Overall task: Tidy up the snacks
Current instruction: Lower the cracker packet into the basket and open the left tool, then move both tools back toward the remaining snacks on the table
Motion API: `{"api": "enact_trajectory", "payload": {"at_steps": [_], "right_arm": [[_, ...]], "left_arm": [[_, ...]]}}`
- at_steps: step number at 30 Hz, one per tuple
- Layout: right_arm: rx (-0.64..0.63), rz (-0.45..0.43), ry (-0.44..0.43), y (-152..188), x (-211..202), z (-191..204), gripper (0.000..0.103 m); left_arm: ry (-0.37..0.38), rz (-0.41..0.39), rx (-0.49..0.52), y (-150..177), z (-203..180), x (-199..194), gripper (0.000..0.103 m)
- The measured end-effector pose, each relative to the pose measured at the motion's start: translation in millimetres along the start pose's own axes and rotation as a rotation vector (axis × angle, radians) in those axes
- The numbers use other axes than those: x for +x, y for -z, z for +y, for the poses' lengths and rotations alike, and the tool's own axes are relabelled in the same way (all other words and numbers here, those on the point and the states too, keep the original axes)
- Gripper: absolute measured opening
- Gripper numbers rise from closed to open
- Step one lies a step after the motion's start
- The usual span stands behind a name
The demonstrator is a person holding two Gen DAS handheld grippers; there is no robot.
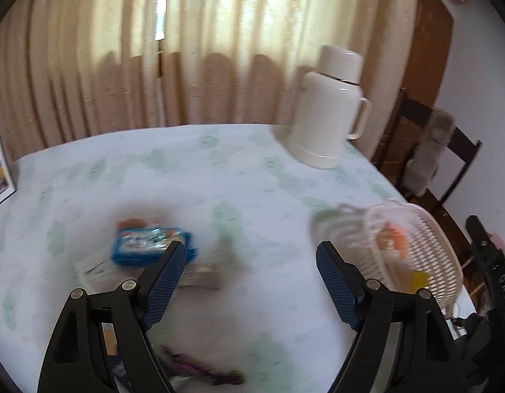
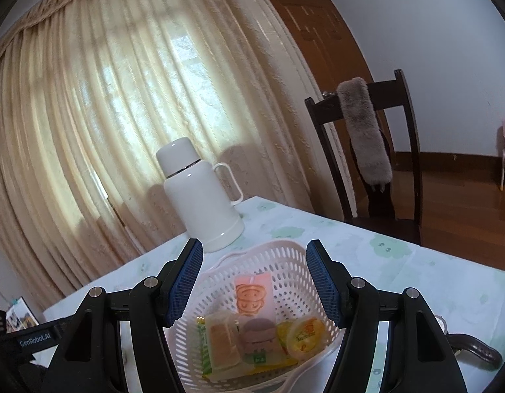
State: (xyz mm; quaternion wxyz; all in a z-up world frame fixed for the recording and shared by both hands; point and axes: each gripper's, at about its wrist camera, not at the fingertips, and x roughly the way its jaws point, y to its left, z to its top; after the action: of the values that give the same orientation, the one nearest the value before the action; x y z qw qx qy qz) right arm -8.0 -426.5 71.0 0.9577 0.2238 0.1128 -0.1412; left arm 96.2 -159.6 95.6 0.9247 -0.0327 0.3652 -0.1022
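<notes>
The left tool [image 1: 251, 255] is spread wide and empty above the blue snack pack [image 1: 147, 245]. The right tool [image 2: 254, 255] is spread too, over the white plastic basket [image 2: 285, 258] of snacks.

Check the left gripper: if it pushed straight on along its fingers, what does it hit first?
Probably bare tablecloth. The left gripper is open and empty, angled down at the cloth between the blue snack pack and the basket. The frame is blurred, so depth is uncertain.

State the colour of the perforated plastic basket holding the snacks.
Pale pink perforated plastic basket; the right wrist view shows it best.
</notes>
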Motion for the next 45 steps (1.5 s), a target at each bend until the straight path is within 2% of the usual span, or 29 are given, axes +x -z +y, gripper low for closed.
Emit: {"api": "enact_trajectory", "payload": {"at_steps": [9,14,20,27,31,39,45], "right_arm": [[-0.071,0.013,-0.020,6,4,13,0.067],[-0.133,0.020,-0.043,12,4,26,0.067],[-0.205,0.023,-0.052,21,4,40,0.067],[-0.268,0.040,-0.048,31,7,51,0.067],[-0.302,0.033,-0.040,35,6,56,0.067],[-0.355,0.038,-0.048,41,7,66,0.067],[-0.374,0.037,-0.046,44,8,68,0.067]], "left_arm": [[-0.076,0.031,-0.122,14,69,-5,0.078],[-0.136,0.054,-0.142,31,92,-6,0.078],[-0.162,0.101,-0.193,51,116,-3,0.078],[-0.188,0.147,-0.226,69,123,0,0.078],[-0.157,0.186,-0.220,75,115,7,0.080],[-0.244,0.215,-0.137,81,102,19,0.083],[-0.240,0.225,-0.152,87,114,15,0.085]]}}
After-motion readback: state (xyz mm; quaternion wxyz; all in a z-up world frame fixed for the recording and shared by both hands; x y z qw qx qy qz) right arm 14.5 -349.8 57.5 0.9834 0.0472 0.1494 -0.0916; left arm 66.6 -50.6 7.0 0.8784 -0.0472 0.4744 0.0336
